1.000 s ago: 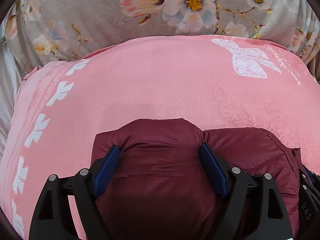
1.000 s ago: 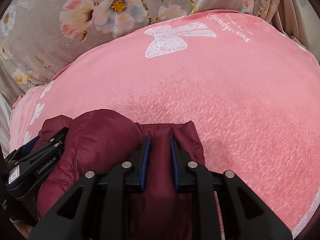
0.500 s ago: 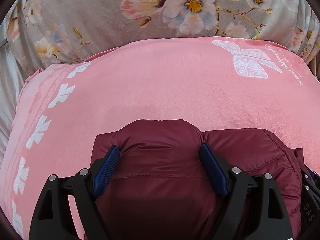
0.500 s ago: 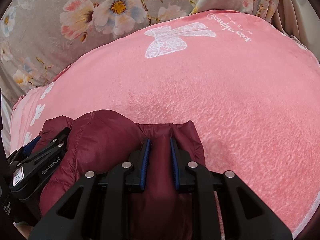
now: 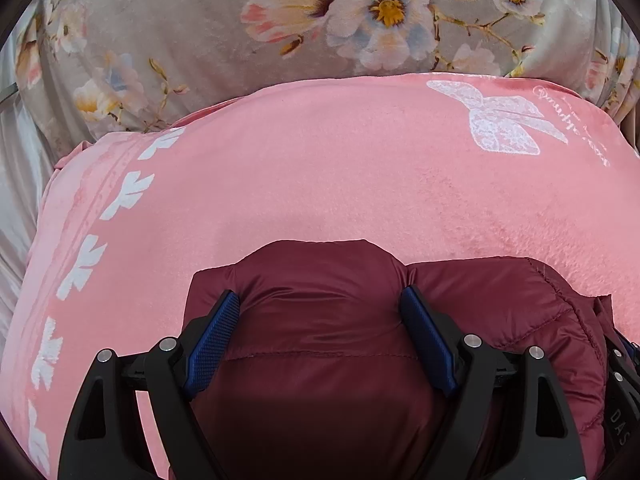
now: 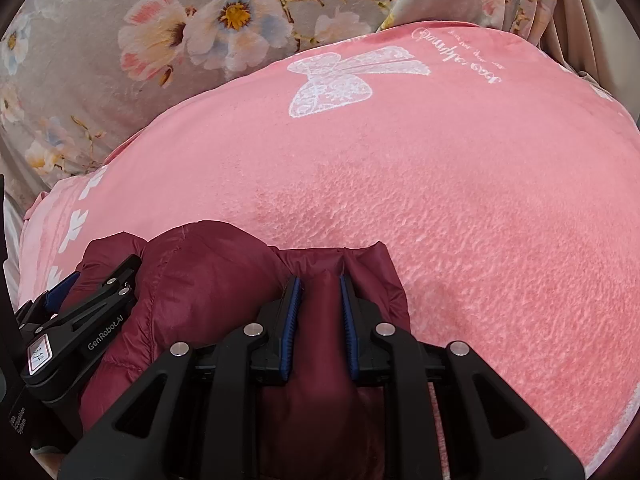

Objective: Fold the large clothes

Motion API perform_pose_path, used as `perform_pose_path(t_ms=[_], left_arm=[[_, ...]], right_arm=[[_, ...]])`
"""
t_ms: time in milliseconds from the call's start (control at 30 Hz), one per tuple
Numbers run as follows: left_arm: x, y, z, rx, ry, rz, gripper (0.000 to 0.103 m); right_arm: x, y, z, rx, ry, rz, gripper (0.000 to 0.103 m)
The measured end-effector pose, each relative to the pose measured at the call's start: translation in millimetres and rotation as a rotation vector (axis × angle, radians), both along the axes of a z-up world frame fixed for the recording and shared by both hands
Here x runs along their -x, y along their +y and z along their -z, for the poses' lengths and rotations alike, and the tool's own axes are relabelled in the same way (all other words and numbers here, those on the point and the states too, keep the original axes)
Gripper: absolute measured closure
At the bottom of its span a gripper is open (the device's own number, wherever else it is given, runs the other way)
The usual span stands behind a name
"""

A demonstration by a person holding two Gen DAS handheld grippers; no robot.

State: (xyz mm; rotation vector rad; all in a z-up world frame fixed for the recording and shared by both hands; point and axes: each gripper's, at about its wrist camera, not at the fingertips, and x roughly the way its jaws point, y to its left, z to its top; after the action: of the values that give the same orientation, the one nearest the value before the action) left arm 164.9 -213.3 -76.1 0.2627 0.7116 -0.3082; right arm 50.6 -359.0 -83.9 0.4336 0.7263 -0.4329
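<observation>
A dark red puffy jacket (image 5: 500, 300) lies bunched on a pink blanket (image 5: 320, 180) at the near edge of both views. My left gripper (image 5: 320, 294) holds a thick roll of the jacket, its blue pads set wide and pressing into the padding on both sides. My right gripper (image 6: 320, 280) is shut narrowly on a thin fold of the same jacket (image 6: 208, 272), just right of the left one. One of the left gripper's black fingers (image 6: 104, 304) shows at the lower left of the right wrist view. The jacket's lower part is hidden under the grippers.
The pink blanket (image 6: 440, 200) carries a white bow print (image 6: 344, 80) and a line of white leaf shapes (image 5: 124, 196) along its left side. Grey floral bedding (image 5: 240, 40) lies behind it. A pale curtain or sheet (image 6: 580, 20) hangs at the far right.
</observation>
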Motion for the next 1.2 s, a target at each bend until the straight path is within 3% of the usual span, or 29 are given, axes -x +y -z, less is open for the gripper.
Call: perform_pose_path(t_ms=[267,367,500,600,733,800,967,1133,1200], left_arm=[[1,2,-1,-0.004,0.024,0.0,0.021],[12,13,-12,0.015,0.088,0.038,0.02],[49,45,-34,0.109,0.178,0.094,0.02],[80,69,-41,0.117,0.182,0.119,0.021],[105,76,-20,0.039,0.214,0.129,0.021],[110,82,-7,0.04,0.252,0.119,0.019],[110,105,-3,0.1,0.307,0.091,0.019],[106,119,-3,0.14,0.336,0.073,0.019],[104,119,-3,0.145,0.344,0.083,0.019]], right_arm=[[5,-6,-5,-0.049,-0.007,-0.018,0.084],[40,0,-30,-0.037,-0.02,-0.025,0.075],[96,25,-50,0.02,0.01,-0.078,0.073],[124,45,-41,0.02,0.067,-0.117,0.074],[140,56,-5,-0.007,0.13,-0.121,0.073],[145,54,1,-0.019,0.111,-0.101,0.064],[150,46,-7,-0.065,0.092,-0.067,0.058],[150,28,-25,-0.211,-0.064,-0.071,0.037],[142,21,-23,-0.25,-0.087,-0.075,0.03]])
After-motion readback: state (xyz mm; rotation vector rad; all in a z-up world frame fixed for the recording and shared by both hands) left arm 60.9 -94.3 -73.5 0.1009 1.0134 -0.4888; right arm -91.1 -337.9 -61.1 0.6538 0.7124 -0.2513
